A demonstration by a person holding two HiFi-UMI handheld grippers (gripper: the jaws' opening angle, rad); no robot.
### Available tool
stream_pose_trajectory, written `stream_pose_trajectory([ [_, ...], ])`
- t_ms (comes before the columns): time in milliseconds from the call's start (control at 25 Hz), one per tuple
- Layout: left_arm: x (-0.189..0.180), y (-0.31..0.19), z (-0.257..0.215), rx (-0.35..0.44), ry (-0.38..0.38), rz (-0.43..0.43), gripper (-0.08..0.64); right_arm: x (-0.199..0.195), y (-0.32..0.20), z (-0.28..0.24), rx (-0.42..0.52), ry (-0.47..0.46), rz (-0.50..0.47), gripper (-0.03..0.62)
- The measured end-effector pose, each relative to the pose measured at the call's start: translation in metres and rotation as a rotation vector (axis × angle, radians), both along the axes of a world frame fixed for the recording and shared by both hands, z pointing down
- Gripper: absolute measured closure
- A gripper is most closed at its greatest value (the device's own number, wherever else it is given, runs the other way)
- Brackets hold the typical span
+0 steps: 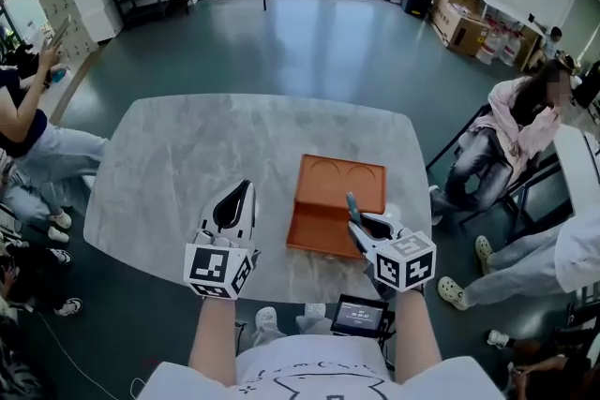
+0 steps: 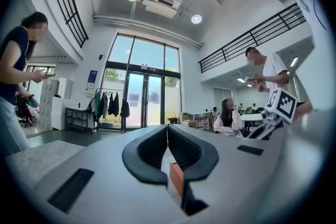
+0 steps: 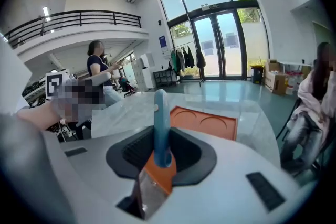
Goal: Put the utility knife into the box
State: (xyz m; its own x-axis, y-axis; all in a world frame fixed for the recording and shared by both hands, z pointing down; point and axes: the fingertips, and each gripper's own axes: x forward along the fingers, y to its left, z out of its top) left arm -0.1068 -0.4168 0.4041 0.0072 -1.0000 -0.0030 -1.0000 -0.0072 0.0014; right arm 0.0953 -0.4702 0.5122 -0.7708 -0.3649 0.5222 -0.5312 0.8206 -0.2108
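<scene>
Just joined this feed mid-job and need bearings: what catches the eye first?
An orange box lies open on the marble table, right of centre. The right gripper clamps a blue-handled knife by the box's right edge; the left gripper hovers shut and empty left of the box.

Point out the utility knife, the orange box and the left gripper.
utility knife (image 3: 159, 118): right gripper view, on its blue handle.
orange box (image 1: 339, 192): head view, on its bare inner floor.
left gripper (image 1: 246, 190): head view, where its closed tips meet.
</scene>
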Motion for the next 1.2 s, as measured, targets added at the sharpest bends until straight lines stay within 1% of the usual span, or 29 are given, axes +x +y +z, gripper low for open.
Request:
stream_pose_trajectory([
  [240,-0.005,-0.005,0.003,-0.01,-0.008,-0.041,0.545,-0.007,-0.006,0.038,-0.127,0.083,-0.084,0.488],
  [560,-0.019,-0.002,0.005,-0.027,-0.009,-0.086,0.545,-0.015,0.002,0.081,-0.239,0.189,-0.172,0.488],
  [800,-0.023,-0.003,0.013,-0.044,-0.017,-0.099,0.545,-0.016,0.007,0.112,-0.31,0.248,-0.209,0.488],
  [1040,-0.025,0.0,0.016,-0.06,-0.026,-0.104,0.545,-0.015,0.012,0.143,-0.374,0.34,-0.229,0.488],
  [1200,-0.029,0.001,0.015,-0.068,-0.03,-0.113,0.545,-0.018,0.015,0.152,-0.413,0.365,-0.254,0.486],
])
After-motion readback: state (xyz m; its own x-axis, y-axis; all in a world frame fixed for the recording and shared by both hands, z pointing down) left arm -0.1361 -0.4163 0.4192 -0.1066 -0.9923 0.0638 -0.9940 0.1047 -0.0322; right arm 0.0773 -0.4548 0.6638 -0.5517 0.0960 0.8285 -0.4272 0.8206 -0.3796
